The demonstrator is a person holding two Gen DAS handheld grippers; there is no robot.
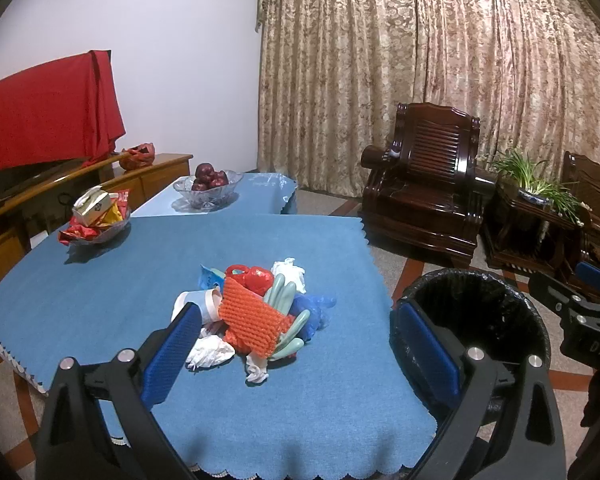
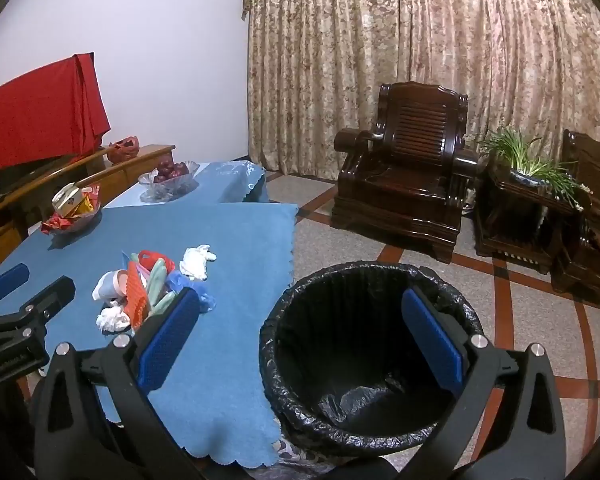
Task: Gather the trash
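Trash (image 1: 256, 312) sits heaped on the blue tabletop (image 1: 100, 300) beside the black-lined bin (image 2: 374, 354); left gripper (image 1: 300, 344) and right gripper (image 2: 300, 336) hover with fingers spread wide, holding nothing.

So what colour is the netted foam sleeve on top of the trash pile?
Orange. The foam sleeve shows best in the left wrist view, lying across the pile.

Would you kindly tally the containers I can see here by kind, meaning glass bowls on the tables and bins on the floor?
Glass bowls: 2 – fruit bowl, snack bowl
Trash bins: 1 – black-lined bin
Total: 3
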